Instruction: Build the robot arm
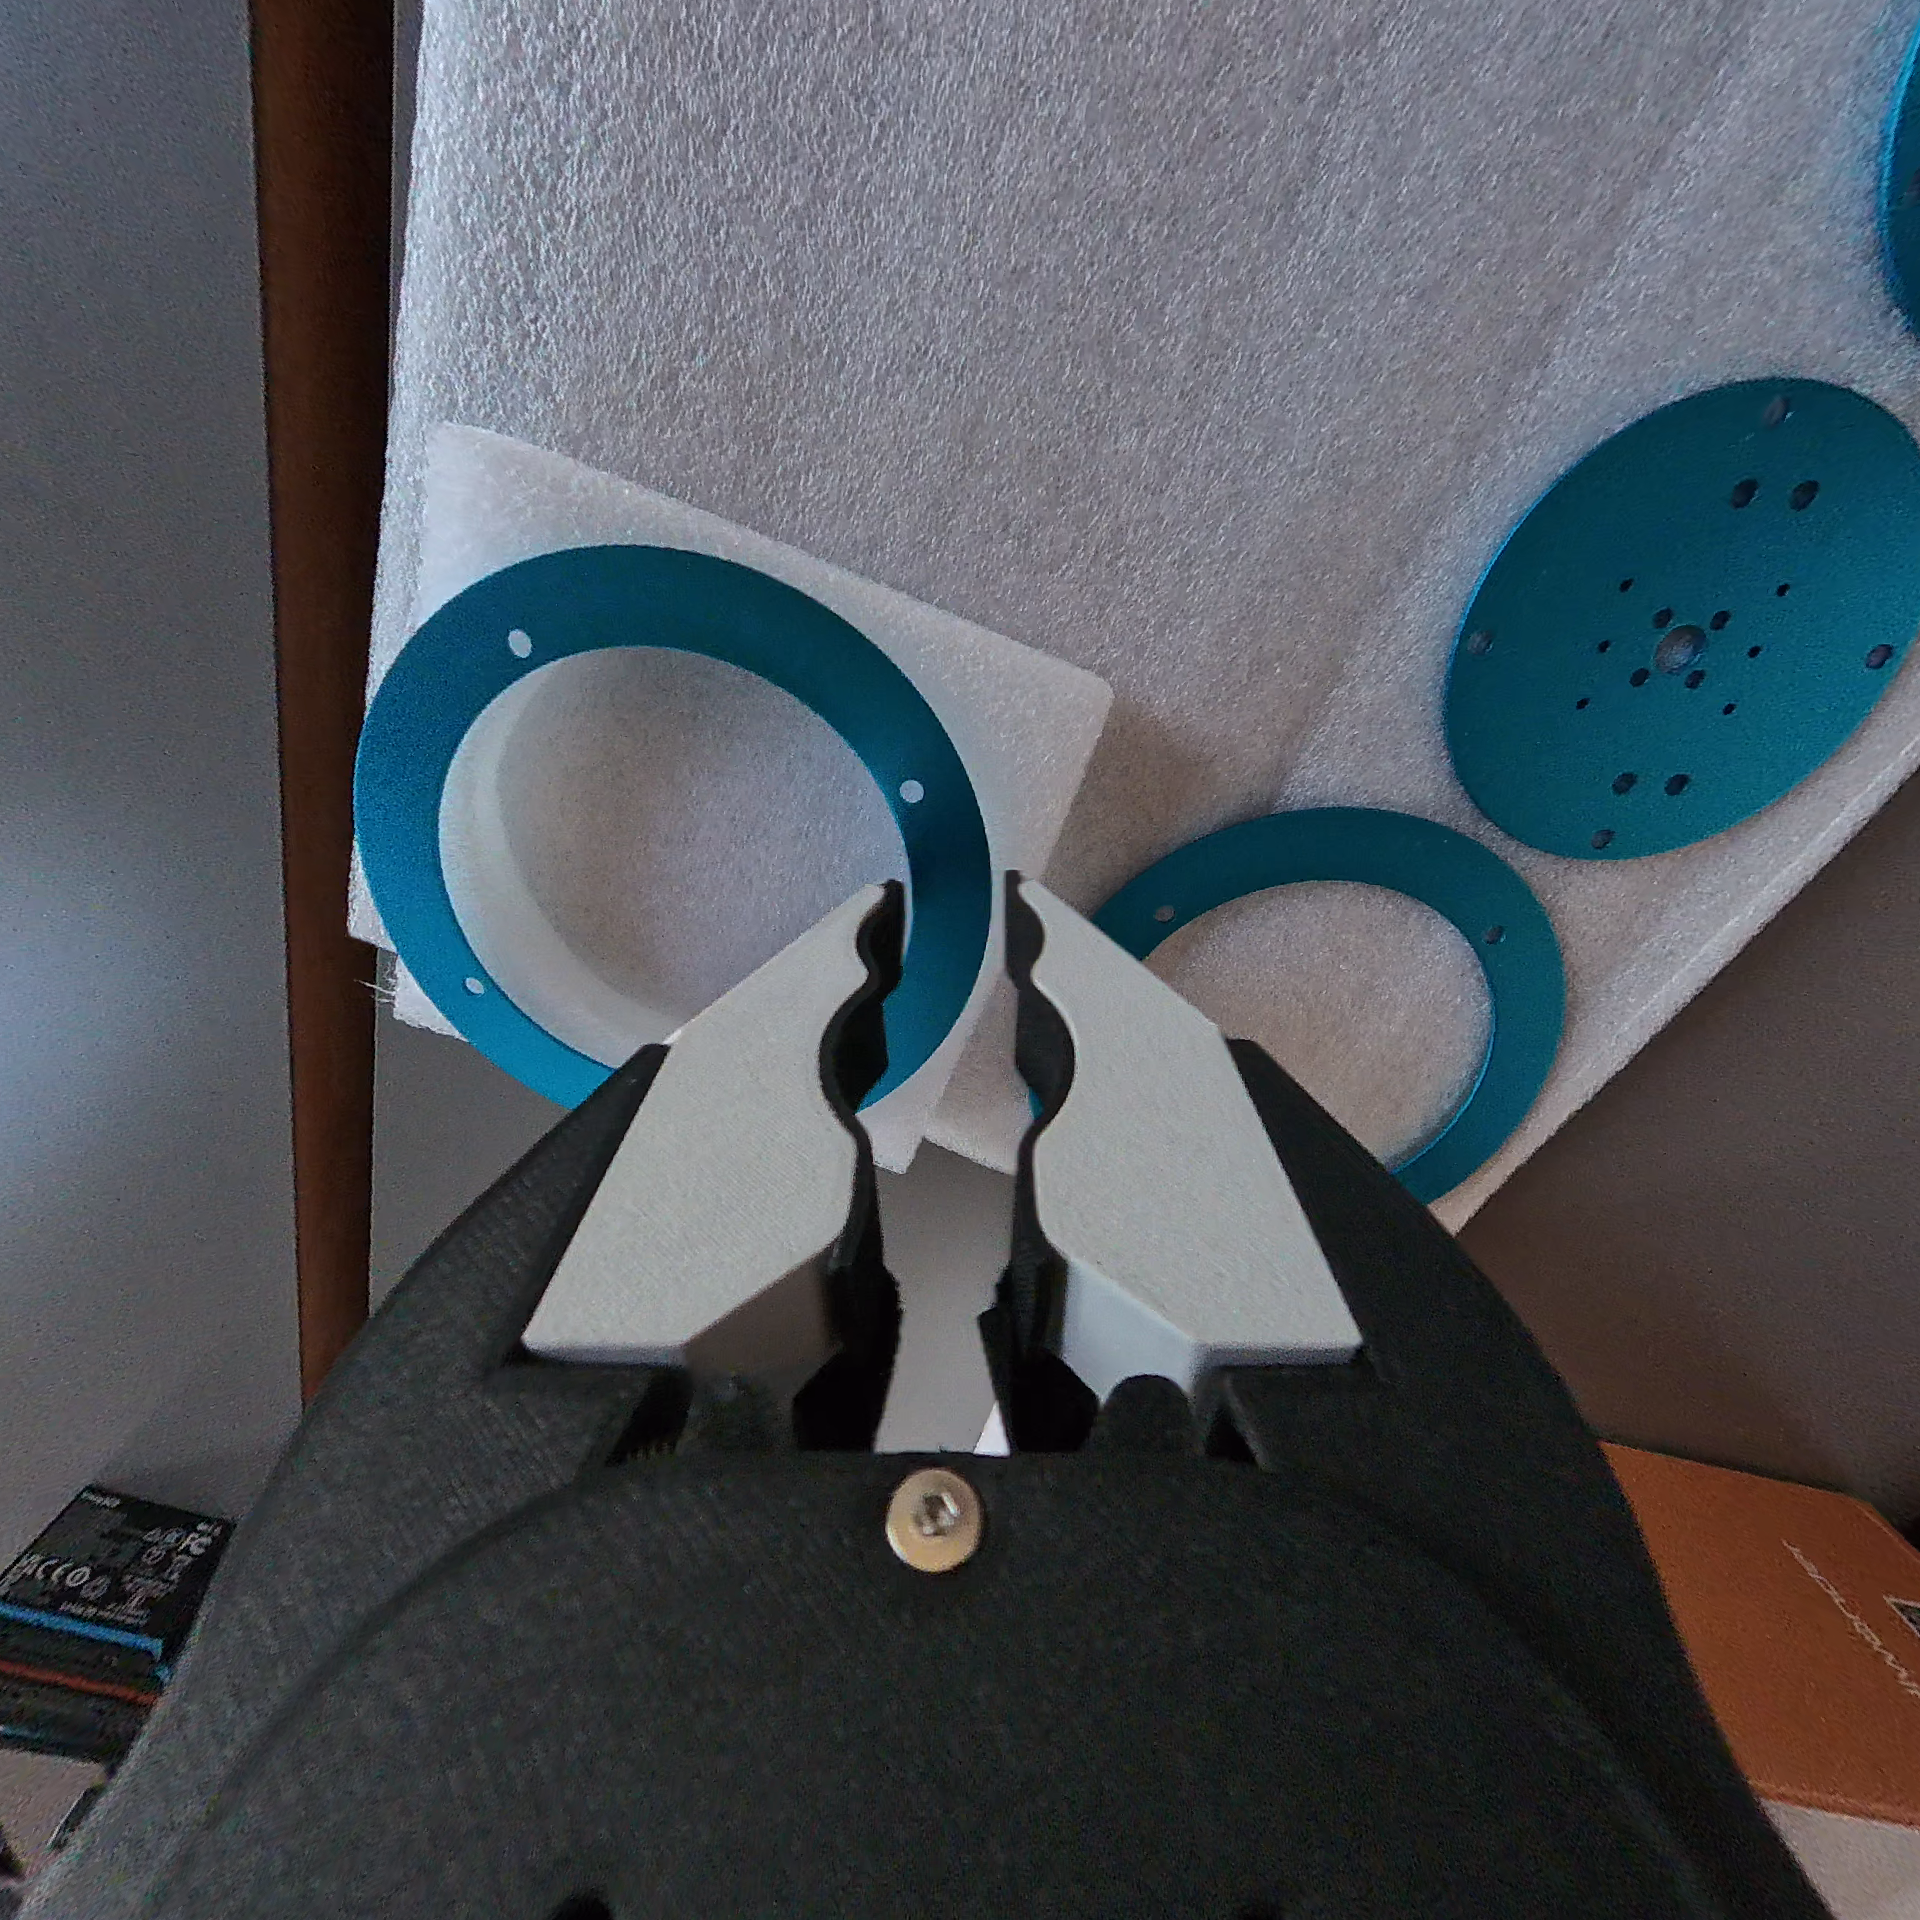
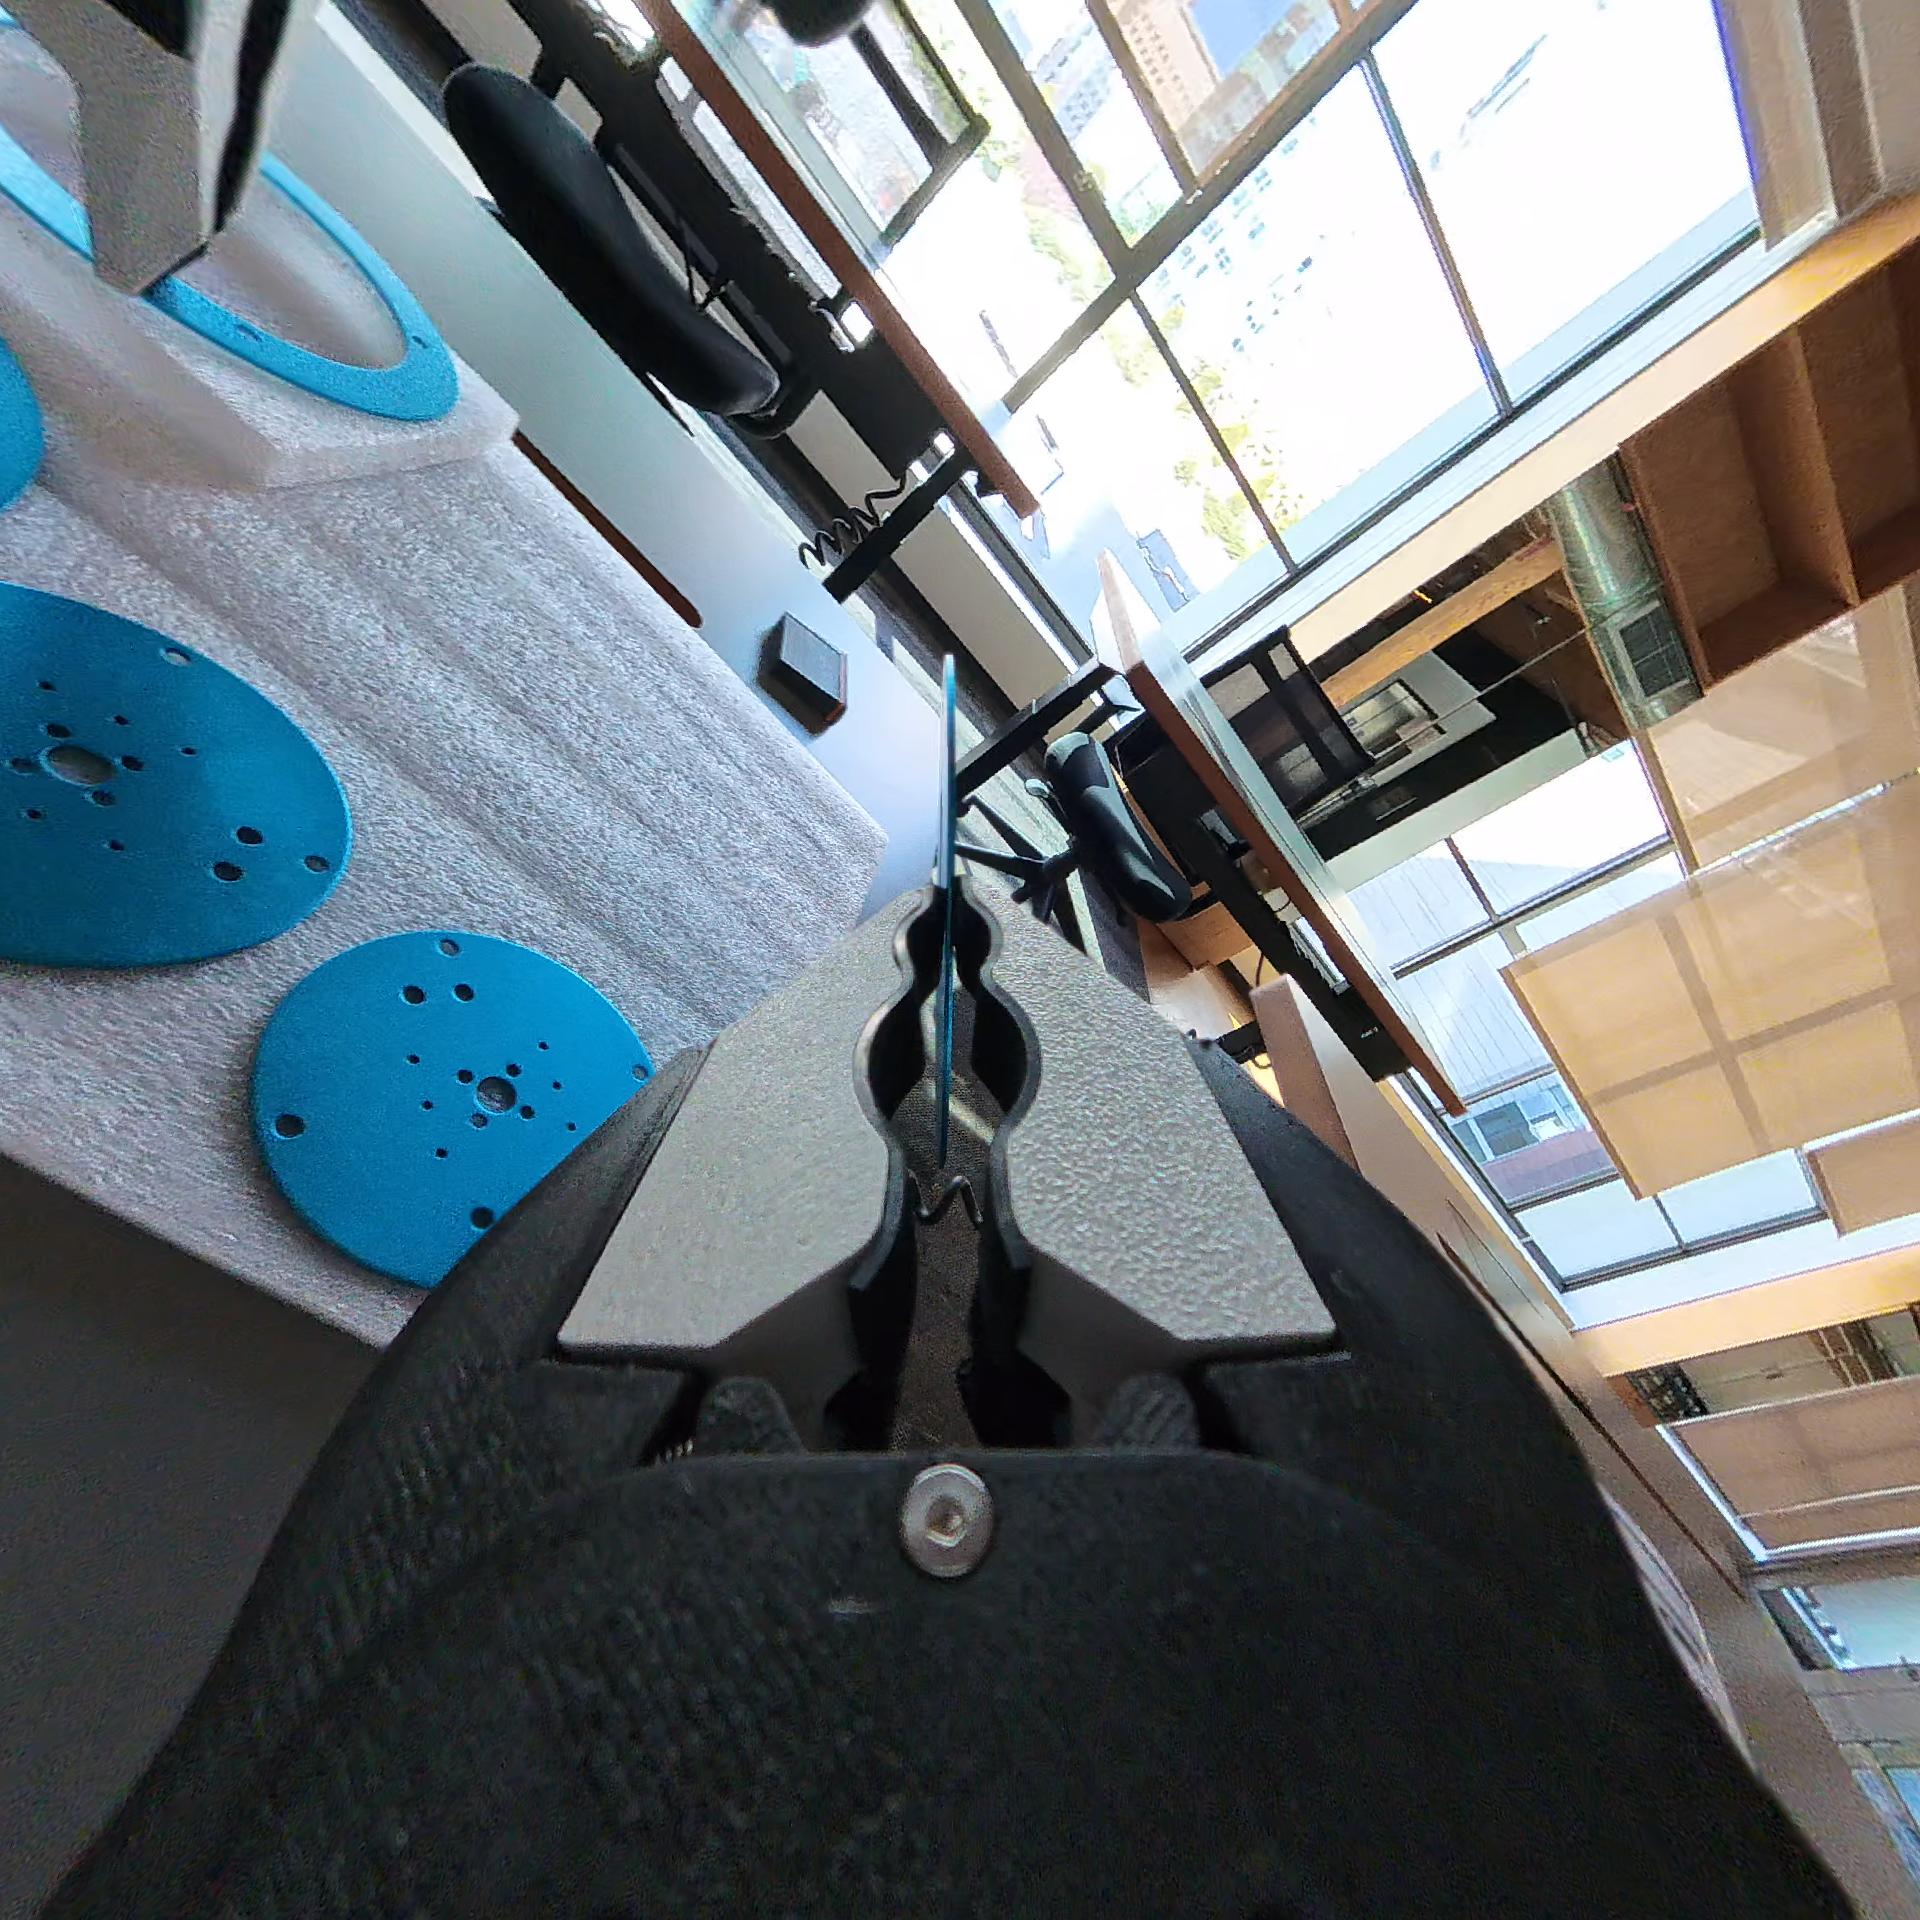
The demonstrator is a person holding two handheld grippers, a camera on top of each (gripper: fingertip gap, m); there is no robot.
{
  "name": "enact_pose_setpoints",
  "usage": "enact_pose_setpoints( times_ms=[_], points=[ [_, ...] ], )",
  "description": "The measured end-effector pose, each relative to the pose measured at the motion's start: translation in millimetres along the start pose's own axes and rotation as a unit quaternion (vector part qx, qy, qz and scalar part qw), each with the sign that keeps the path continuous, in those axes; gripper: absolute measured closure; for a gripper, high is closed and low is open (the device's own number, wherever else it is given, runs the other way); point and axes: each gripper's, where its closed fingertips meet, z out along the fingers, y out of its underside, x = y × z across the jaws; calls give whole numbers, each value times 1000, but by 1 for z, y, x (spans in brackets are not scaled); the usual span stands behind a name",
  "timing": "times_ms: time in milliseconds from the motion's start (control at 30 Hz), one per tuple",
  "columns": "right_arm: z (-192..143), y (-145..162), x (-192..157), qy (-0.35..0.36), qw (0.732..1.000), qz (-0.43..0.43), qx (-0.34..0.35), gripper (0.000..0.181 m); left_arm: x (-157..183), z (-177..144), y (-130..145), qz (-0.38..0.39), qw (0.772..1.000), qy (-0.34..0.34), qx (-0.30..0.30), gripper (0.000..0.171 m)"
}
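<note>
My left gripper point(image 1: 956, 891) is open by a narrow gap. Its white fingers point(image 1: 748, 1122) straddle the right rim of a blue ring point(image 1: 623, 592) that lies on a white foam block point(image 1: 1023, 707). The same ring point(image 2: 312, 348) and the left gripper point(image 2: 135, 156) show at the top left of the right wrist view. My right gripper point(image 2: 948, 904) is shut on a thin blue plate point(image 2: 947, 790), seen edge-on and held in the air beyond the foam sheet's edge. A second blue ring point(image 1: 1340, 842) and a blue drilled disc point(image 1: 1683, 623) lie on the foam sheet point(image 1: 935, 312).
Two blue drilled discs point(image 2: 156, 790) point(image 2: 436, 1091) lie on the foam sheet point(image 2: 540, 727). An orange box point(image 1: 1787, 1621) and a black labelled box point(image 1: 94, 1621) sit near the left gripper. A small black box point(image 2: 805, 681), office chairs point(image 2: 1117, 831) and desks lie beyond. My hands' fingertips stand some 25 cm from each other.
</note>
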Motion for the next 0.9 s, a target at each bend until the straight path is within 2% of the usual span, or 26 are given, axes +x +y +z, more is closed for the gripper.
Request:
enact_pose_setpoints(
  times_ms=[33,133,267,333,400,533,633,800,900],
  points=[
    [1,-3,-5,-7,1000,-10,-1,181,1,-1,-1,-2,1000,3,8,140],
    [9,-15,-28,-44,997,-58,-1,181,7,-21,-11,-32,998,20,55,124],
    [36,-21,-58,-74,975,-212,-5,181,42,-94,-27,-89,979,82,166,133],
    [51,-25,-70,-84,960,-268,5,181,67,-136,-21,-82,967,104,219,138],
    [64,-29,-82,-101,945,-310,17,181,88,-170,0,-58,960,96,257,142],
    [86,-33,-96,-122,918,-376,29,181,130,-224,63,-35,944,102,312,148],
    [99,-35,-96,-119,916,-382,31,181,154,-256,111,-43,930,125,344,151],
    [105,-34,-113,-153,908,-388,32,181,168,-286,175,-73,916,127,373,149],
    [102,-26,-124,-210,906,-367,-1,175,169,-293,203,-93,912,121,380,149]
  ],
)
